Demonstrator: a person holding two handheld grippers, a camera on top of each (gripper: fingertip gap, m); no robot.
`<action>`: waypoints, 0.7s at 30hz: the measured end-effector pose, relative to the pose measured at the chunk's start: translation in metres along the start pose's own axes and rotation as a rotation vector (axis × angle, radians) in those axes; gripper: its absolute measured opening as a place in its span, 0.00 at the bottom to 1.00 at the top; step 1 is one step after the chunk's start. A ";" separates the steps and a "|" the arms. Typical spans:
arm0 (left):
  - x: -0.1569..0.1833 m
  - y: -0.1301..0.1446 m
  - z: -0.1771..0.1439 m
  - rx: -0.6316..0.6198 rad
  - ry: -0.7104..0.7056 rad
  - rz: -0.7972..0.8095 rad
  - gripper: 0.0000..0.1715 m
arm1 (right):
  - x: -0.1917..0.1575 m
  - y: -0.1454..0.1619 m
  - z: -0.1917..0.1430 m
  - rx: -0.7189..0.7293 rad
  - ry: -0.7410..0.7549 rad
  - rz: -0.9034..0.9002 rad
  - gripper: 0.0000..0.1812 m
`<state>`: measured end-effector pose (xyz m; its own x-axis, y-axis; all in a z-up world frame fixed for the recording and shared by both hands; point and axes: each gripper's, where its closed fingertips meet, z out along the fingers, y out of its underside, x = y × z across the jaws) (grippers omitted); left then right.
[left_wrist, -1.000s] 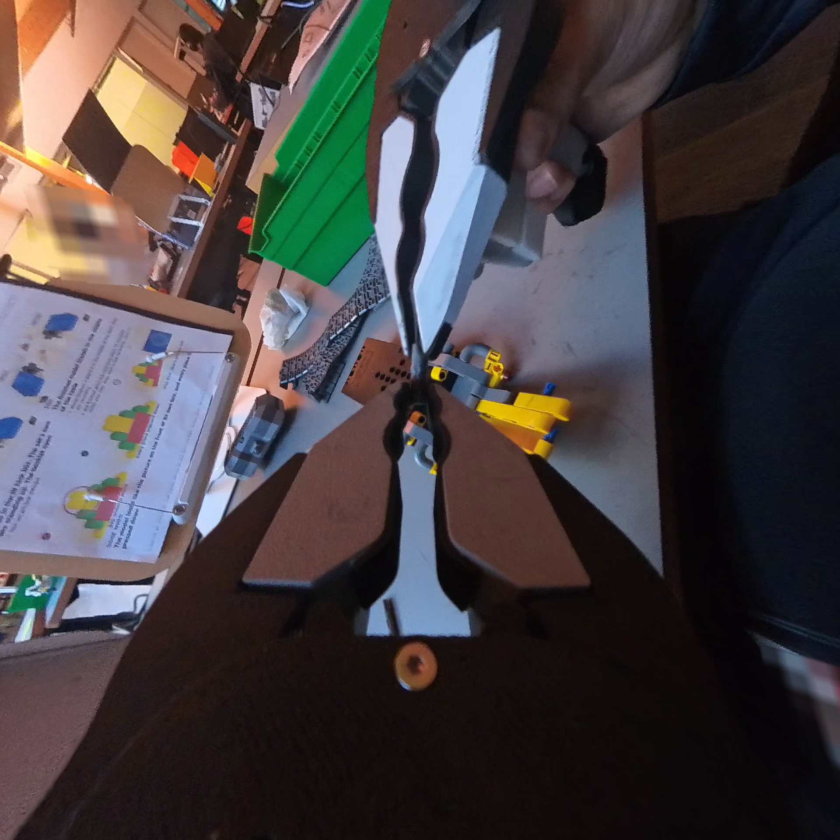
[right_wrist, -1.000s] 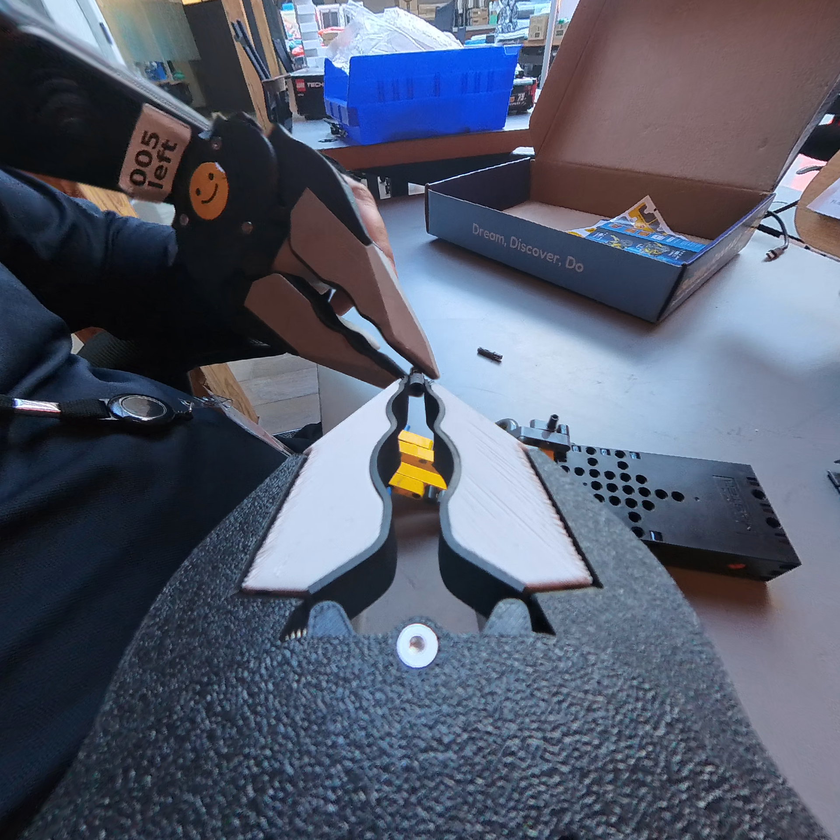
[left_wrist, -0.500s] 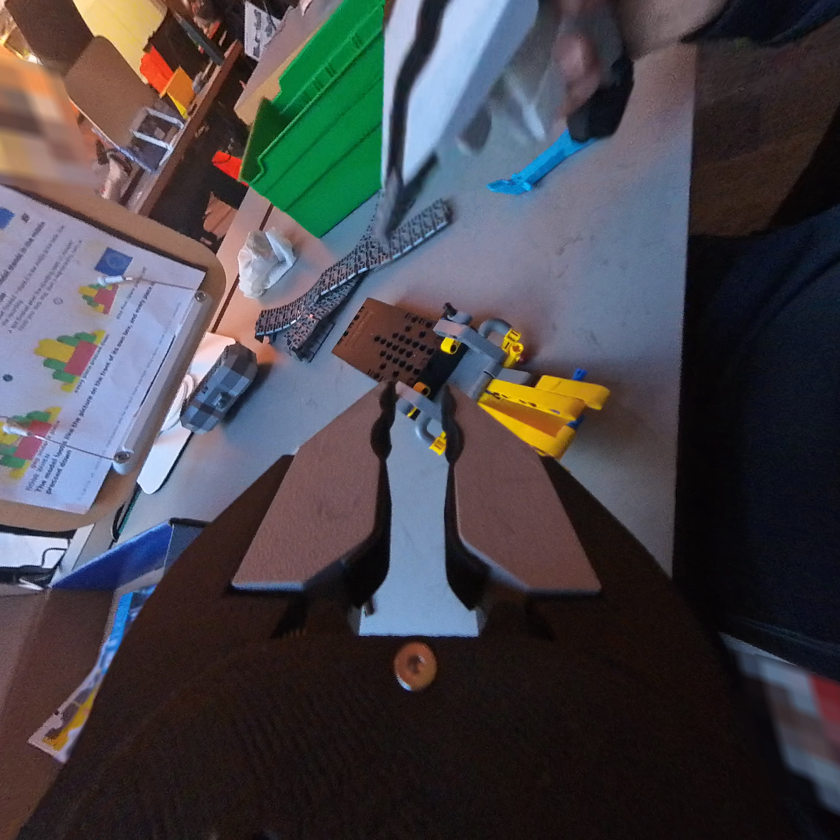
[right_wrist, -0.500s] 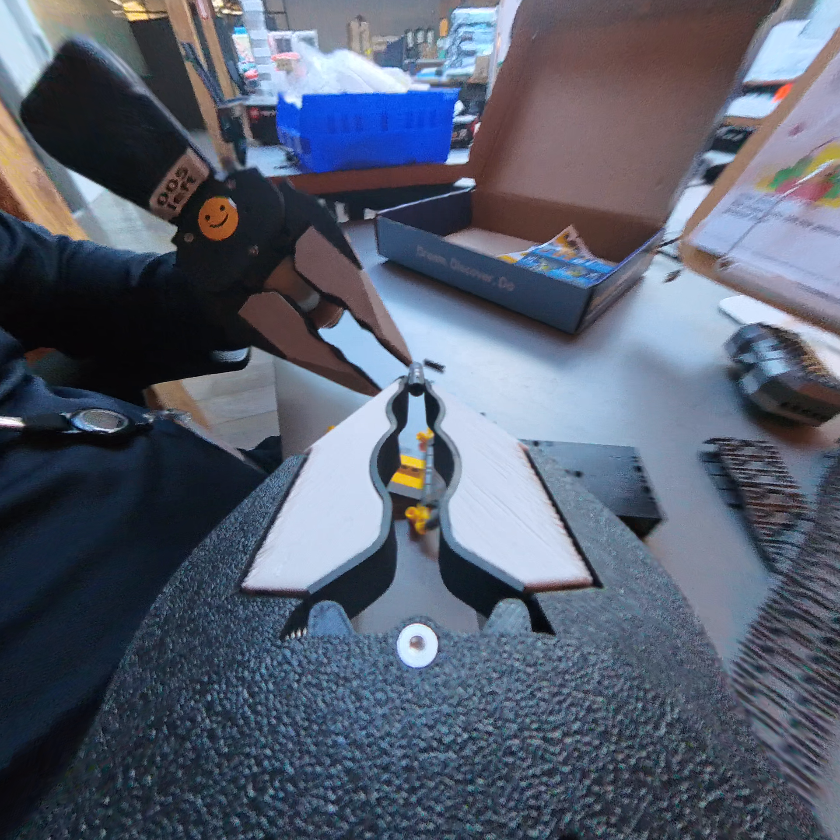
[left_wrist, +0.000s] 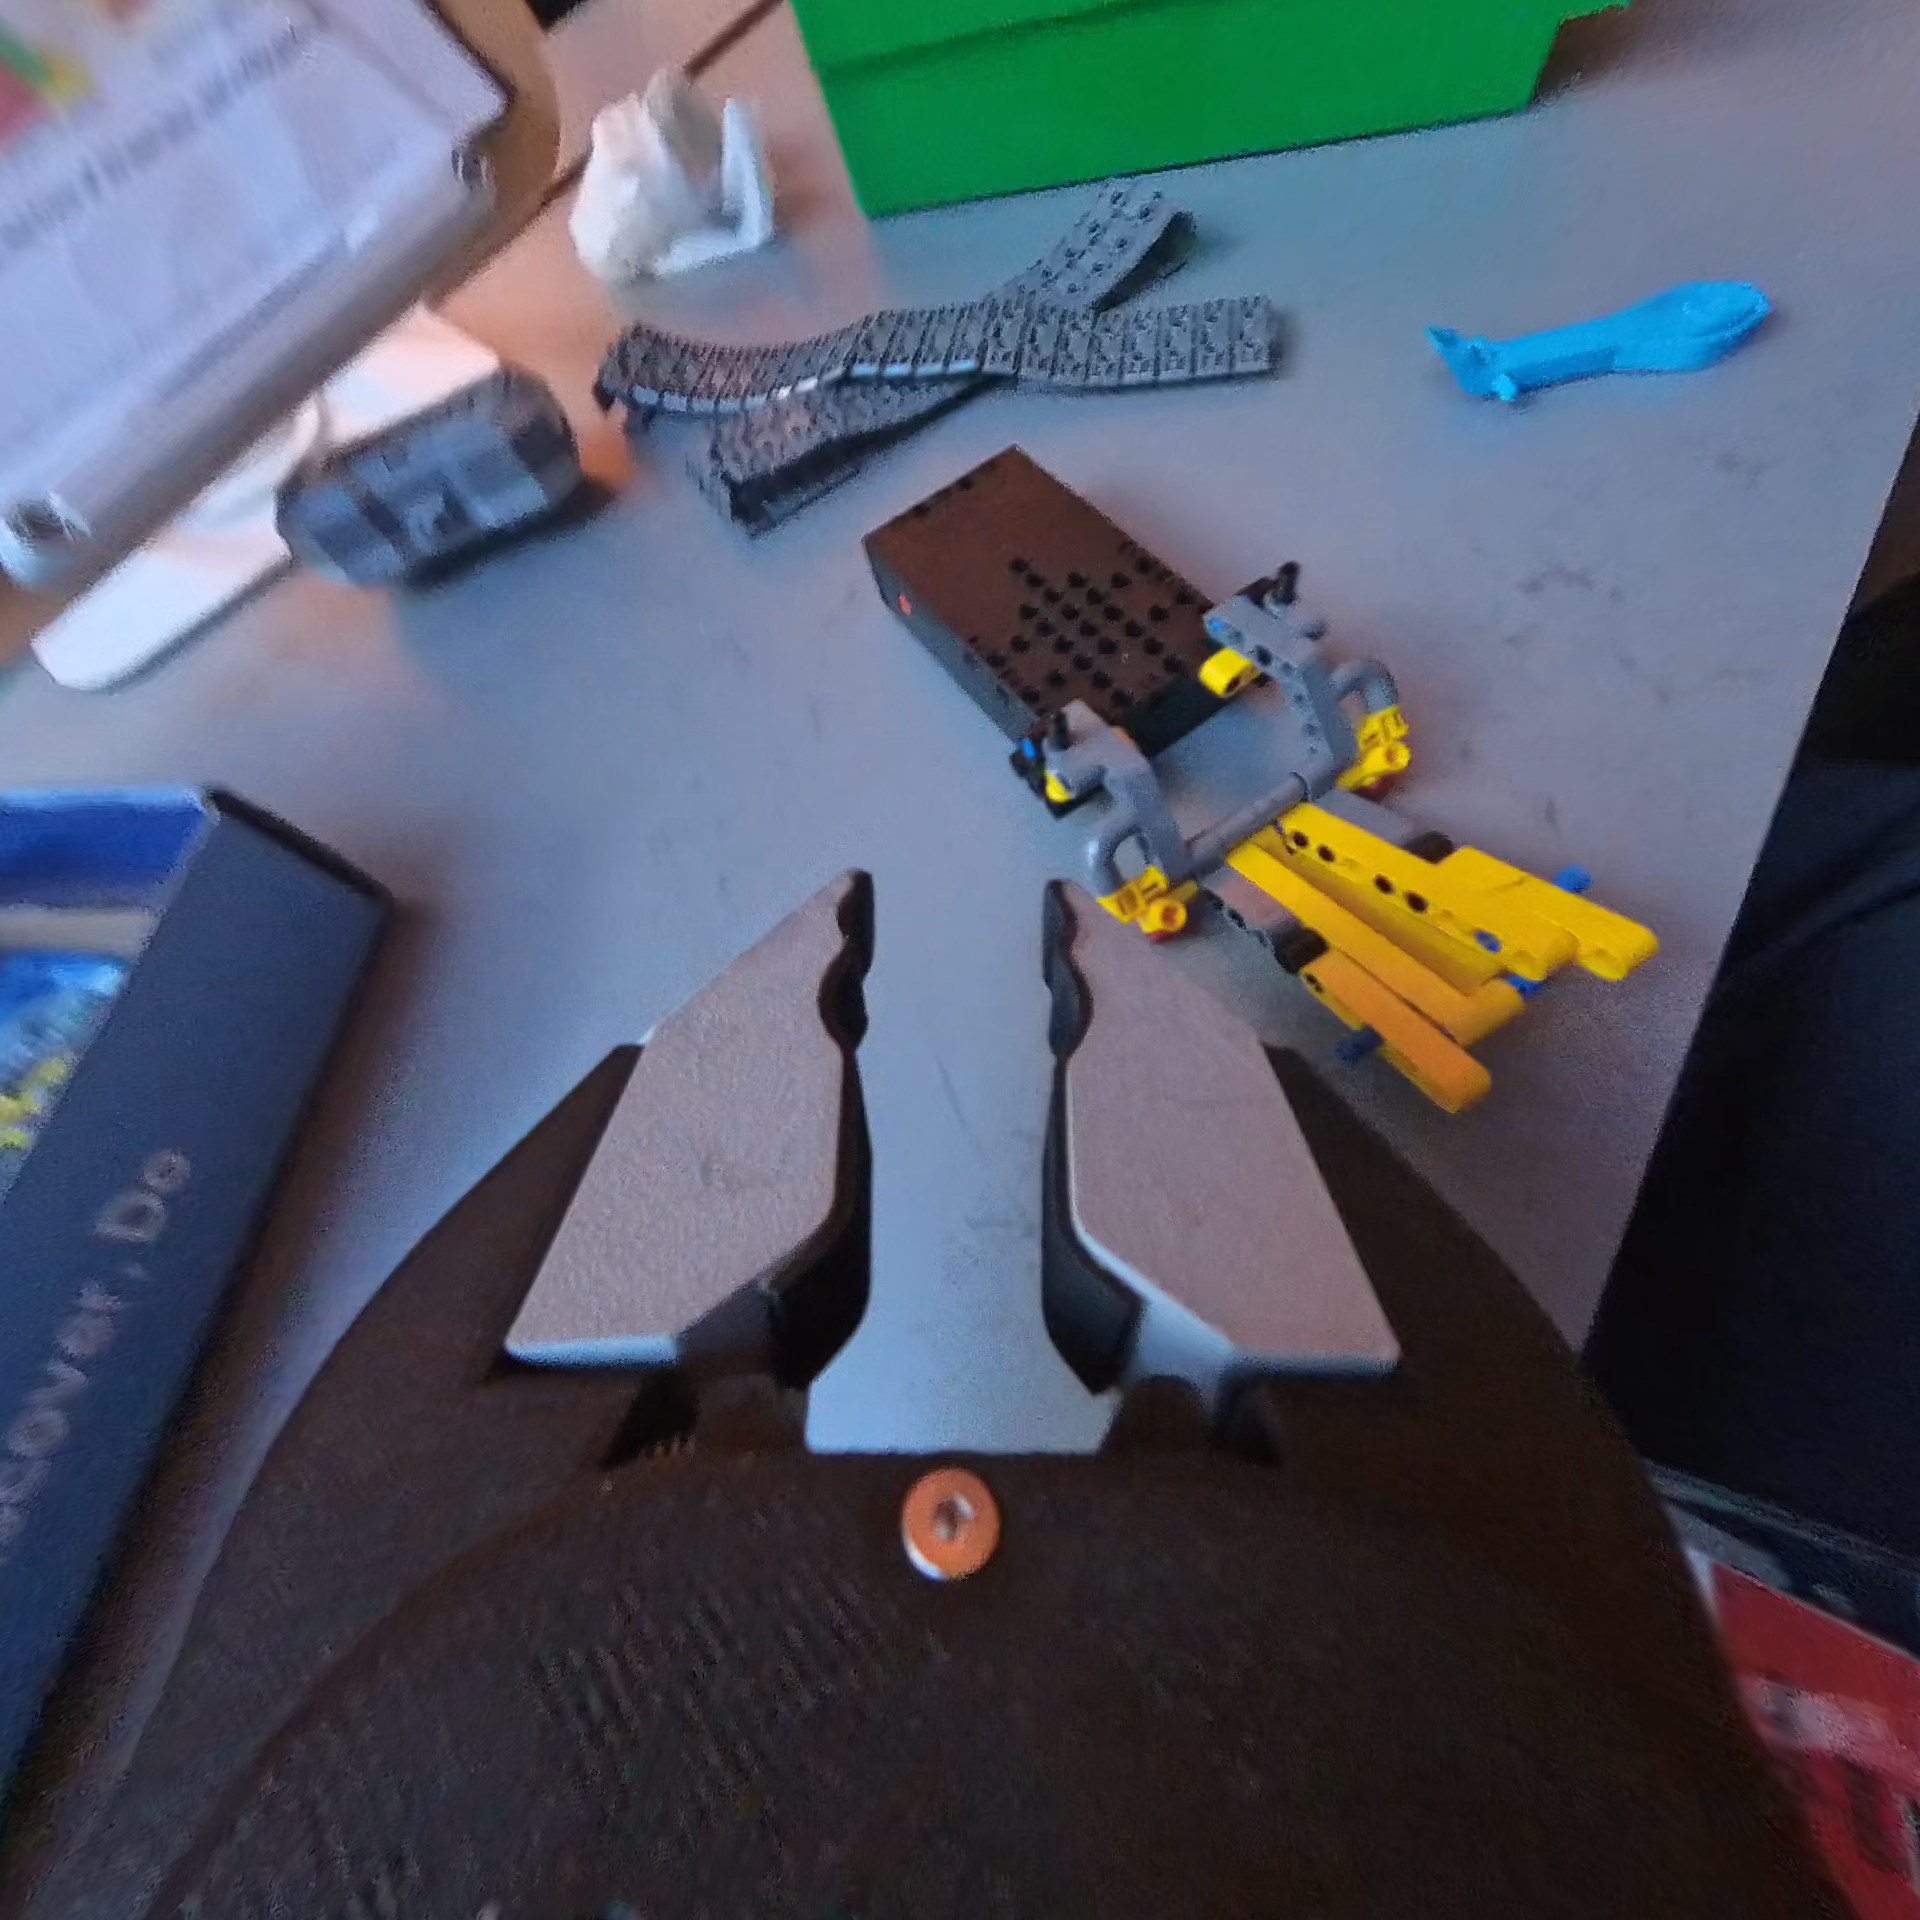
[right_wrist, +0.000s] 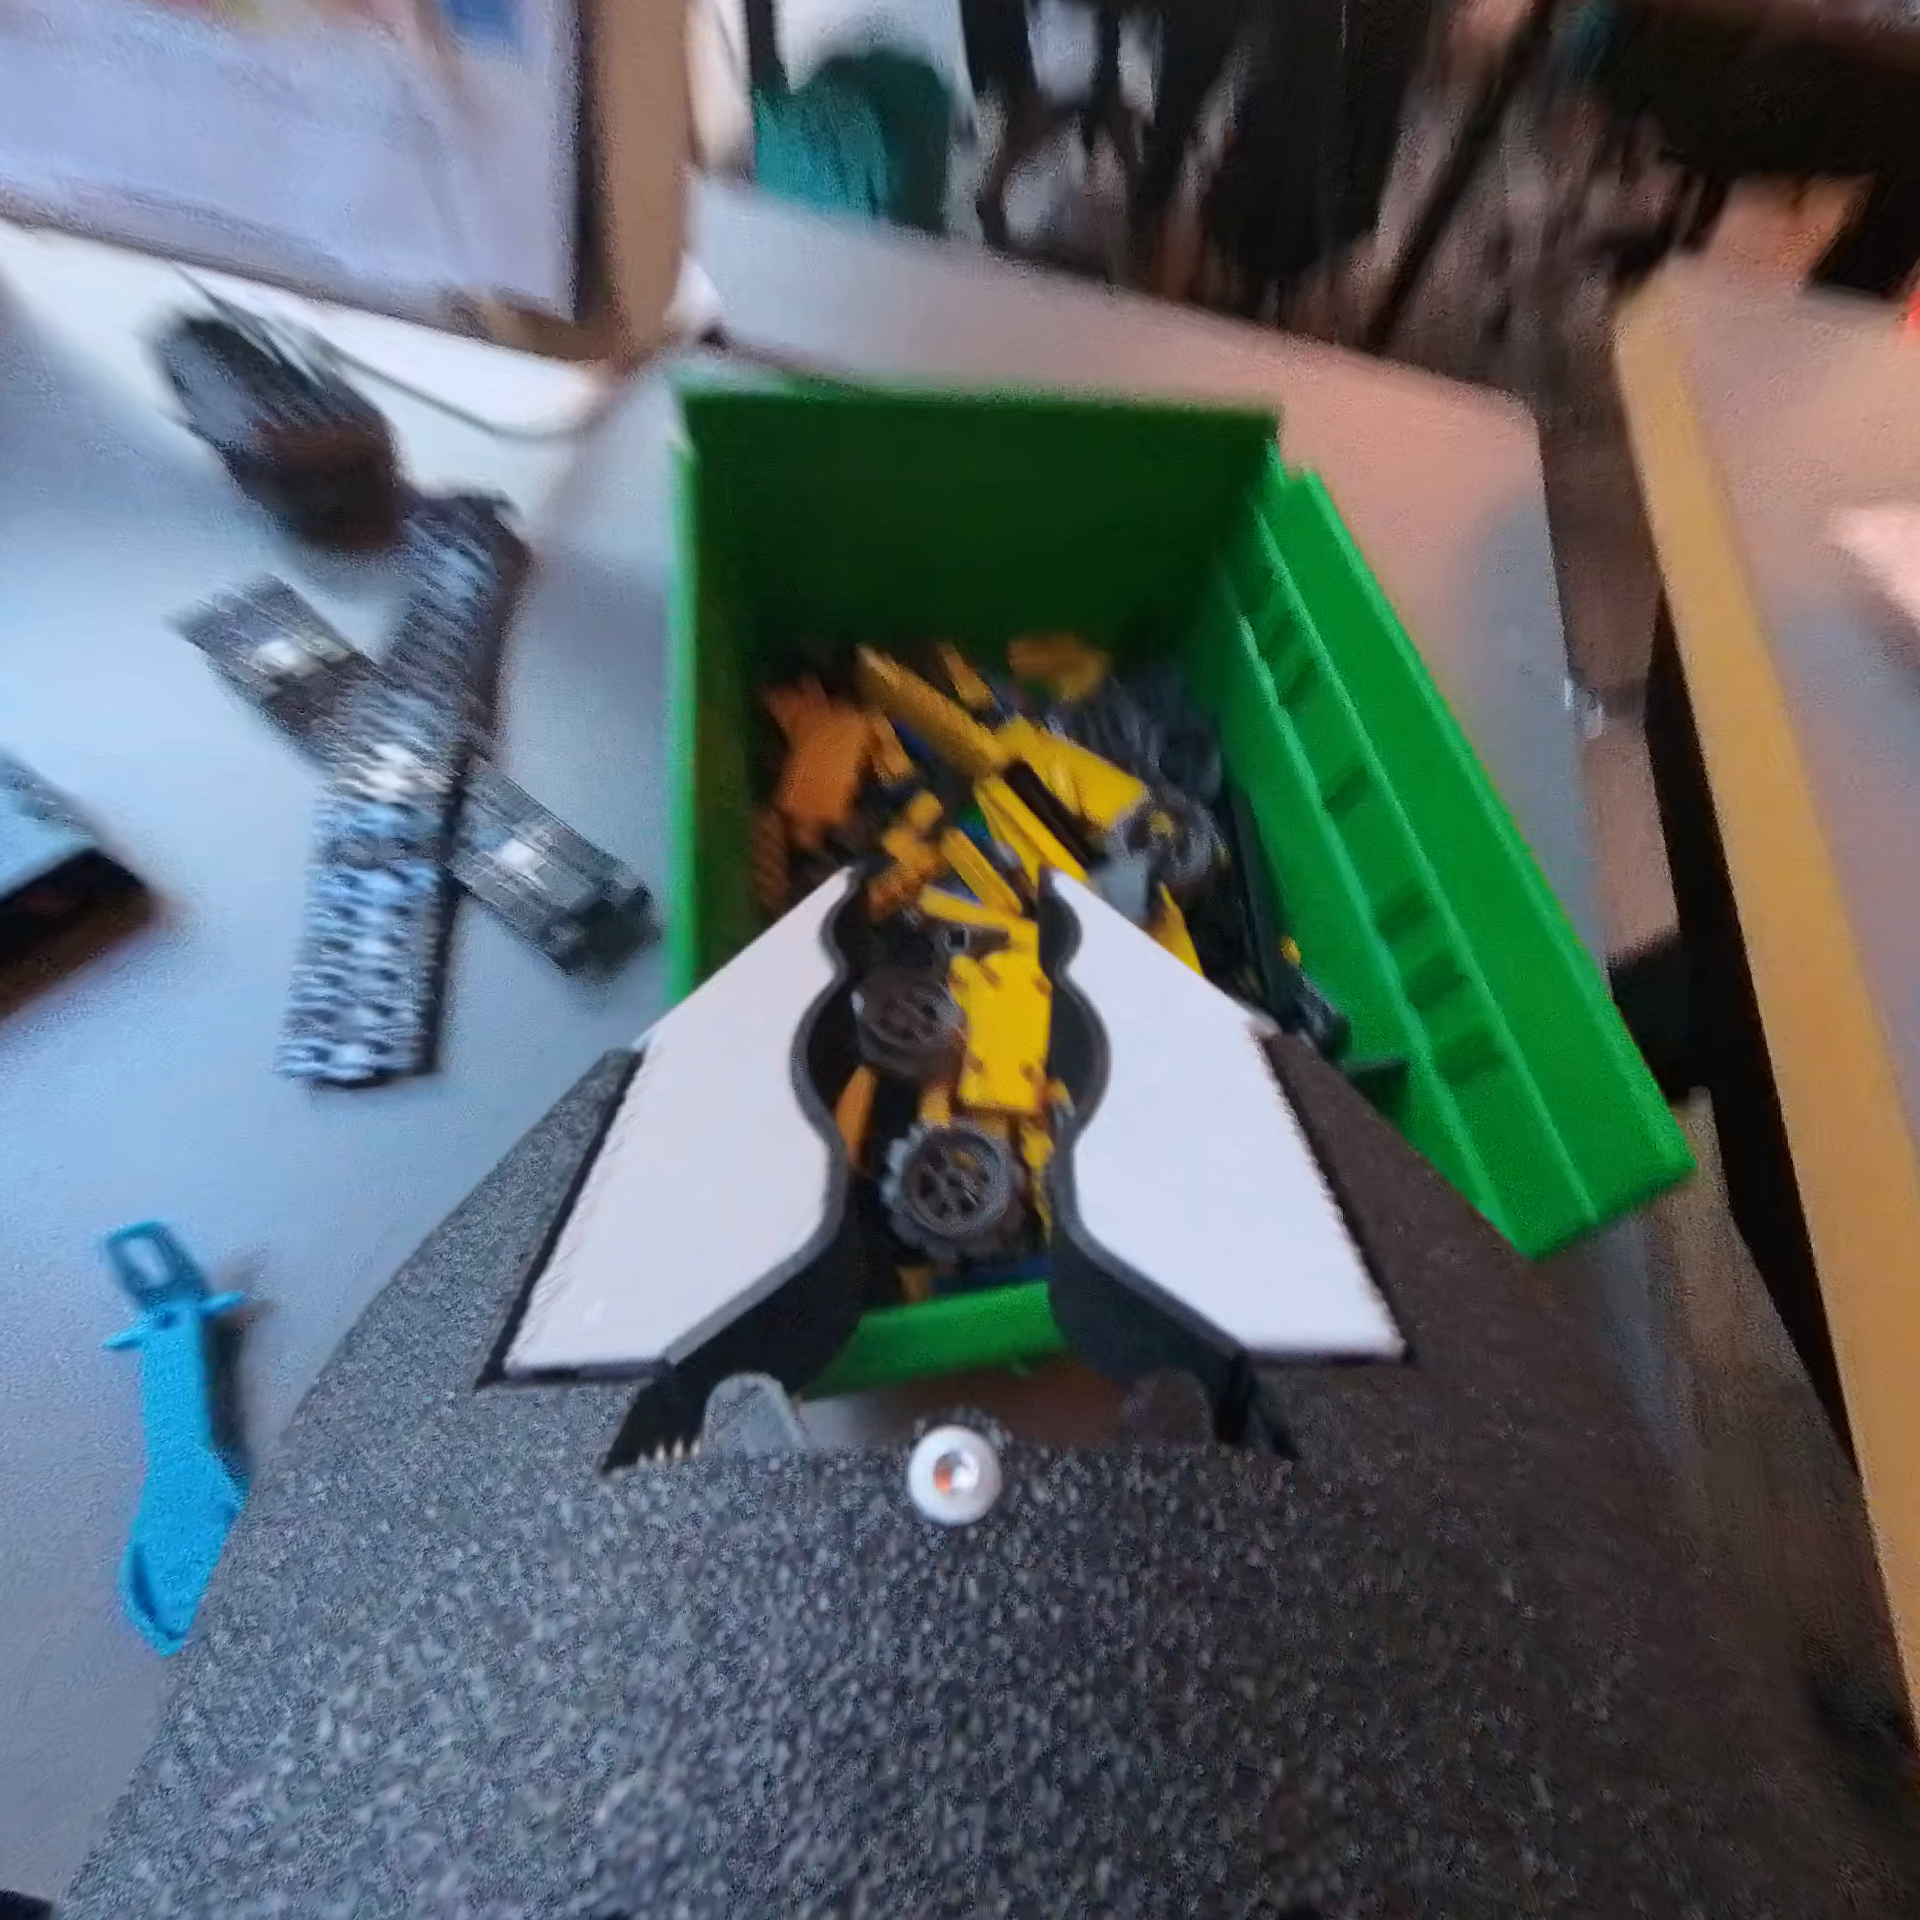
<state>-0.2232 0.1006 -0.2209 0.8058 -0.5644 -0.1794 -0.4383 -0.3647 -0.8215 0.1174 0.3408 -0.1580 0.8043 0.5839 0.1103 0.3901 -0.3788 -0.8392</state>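
Over the grey desk (left_wrist: 644, 727) the left hand-held gripper (left_wrist: 954, 914) hangs with its jaws spread and nothing between them. Nearest it, just ahead and to the right, lies a part-built model (left_wrist: 1299, 831): yellow beams and a grey frame joined to a black perforated block (left_wrist: 1049, 613). Farther off are grey track strips (left_wrist: 935, 358), a blue tool (left_wrist: 1600, 338) and a crumpled white scrap (left_wrist: 670, 177); a dark blue box (left_wrist: 156, 1091) sits at the left edge.

Right hand-held gripper (right_wrist: 951, 914) is also spread and empty, poised above an open green bin (right_wrist: 935, 499) heaped with yellow and grey pieces (right_wrist: 997, 852), including a small toothed wheel (right_wrist: 951, 1184).

Risk, as a judgement: both views are smeared, which suggests fast motion. A hasty dip into that tangled heap could pinch several interlocked pieces together or knock the bin. The left fingers, so near the model, could nudge it toward the desk's right edge.
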 end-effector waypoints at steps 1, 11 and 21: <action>-0.004 0.002 -0.001 0.005 0.005 -0.058 0.17 | 0.009 0.003 0.004 -0.025 0.029 0.018 0.16; -0.030 -0.008 -0.003 0.054 0.009 -0.328 0.32 | -0.013 -0.065 -0.020 0.245 0.002 0.136 0.44; -0.056 -0.043 -0.034 0.073 0.066 -0.304 0.39 | -0.086 -0.061 -0.029 0.162 -0.228 0.016 0.53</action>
<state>-0.2630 0.1227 -0.1576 0.8667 -0.4856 0.1138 -0.1501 -0.4715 -0.8690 0.0374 0.2923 -0.1007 0.6807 0.7325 -0.0113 0.2865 -0.2804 -0.9161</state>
